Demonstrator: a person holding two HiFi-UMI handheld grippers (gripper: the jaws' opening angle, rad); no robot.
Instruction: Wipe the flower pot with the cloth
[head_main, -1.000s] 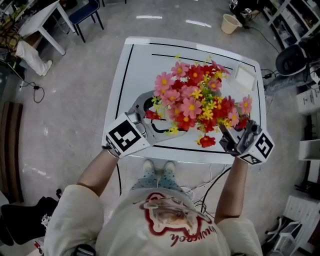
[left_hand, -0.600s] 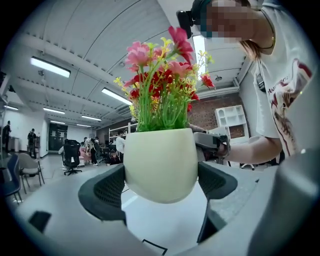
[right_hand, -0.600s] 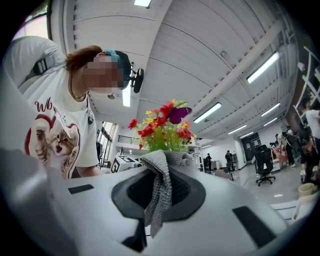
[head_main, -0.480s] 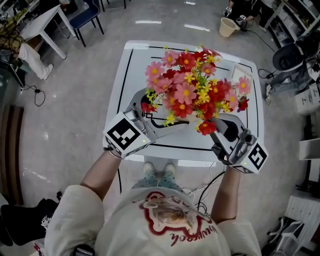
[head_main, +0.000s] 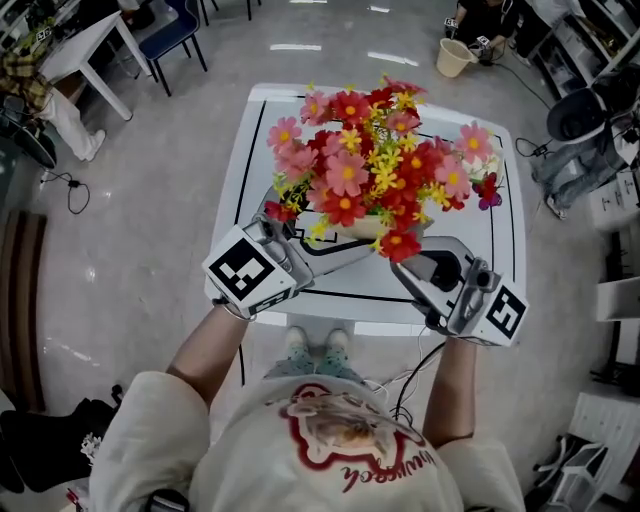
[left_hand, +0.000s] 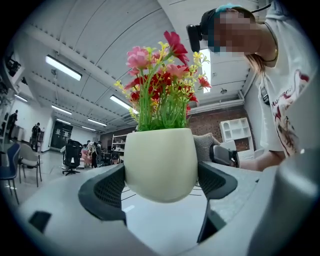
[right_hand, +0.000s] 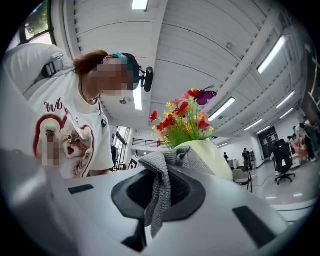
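A cream flower pot (left_hand: 160, 162) full of red, pink and yellow flowers (head_main: 375, 165) is lifted off the white table (head_main: 255, 150). My left gripper (left_hand: 159, 179) is shut on the pot, one jaw on each side. Only the pot's rim (head_main: 365, 226) peeks out under the blooms in the head view. My right gripper (right_hand: 162, 192) is shut on a grey knitted cloth (right_hand: 161, 187), which lies against the pot's side (right_hand: 212, 155). From above, the right gripper (head_main: 425, 262) sits just right of the pot and the left gripper (head_main: 335, 250) just left of it.
A purple butterfly ornament (head_main: 488, 190) sticks out of the bouquet at the right. A bucket (head_main: 457, 52) stands on the floor beyond the table. A chair (head_main: 170, 30) and another white table (head_main: 85, 45) are at the far left. Shelving (head_main: 600, 60) lines the right side.
The pot and flowers have risen and moved away from me, carried by the left gripper. The right gripper has swung in from the table's front right to the pot's side.
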